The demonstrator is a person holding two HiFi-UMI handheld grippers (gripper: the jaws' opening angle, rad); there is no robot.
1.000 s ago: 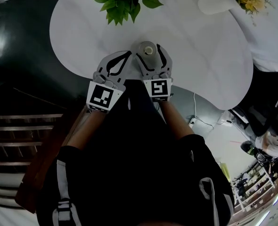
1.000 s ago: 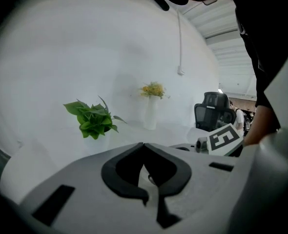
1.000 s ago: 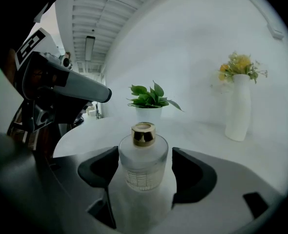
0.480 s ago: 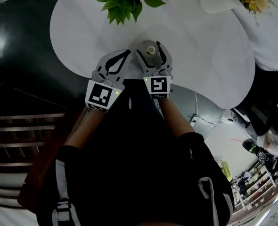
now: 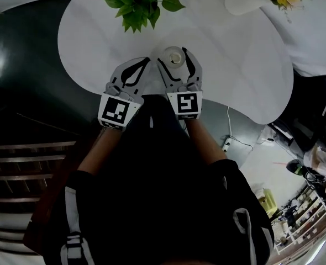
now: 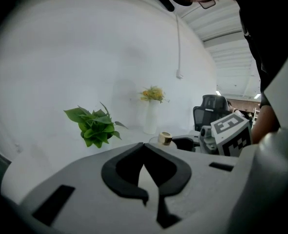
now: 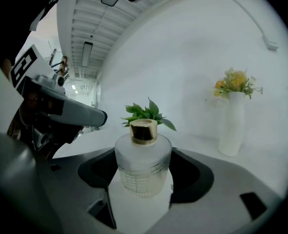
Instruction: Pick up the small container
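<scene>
The person wears a black short-sleeved top (image 5: 168, 170) that fills the lower middle of the head view, with pale grey stripes (image 5: 73, 203) on the sleeves at lower left and lower right. At upper centre, the left gripper (image 5: 146, 61) and right gripper (image 5: 174, 56) have light grey plastic shells with black lining along their inner curves. Each carries a white marker cube (image 5: 117, 111) printed with black squares. In the left gripper view, dark rectangular slots (image 6: 56, 204) are sunk into the grey shell.
</scene>
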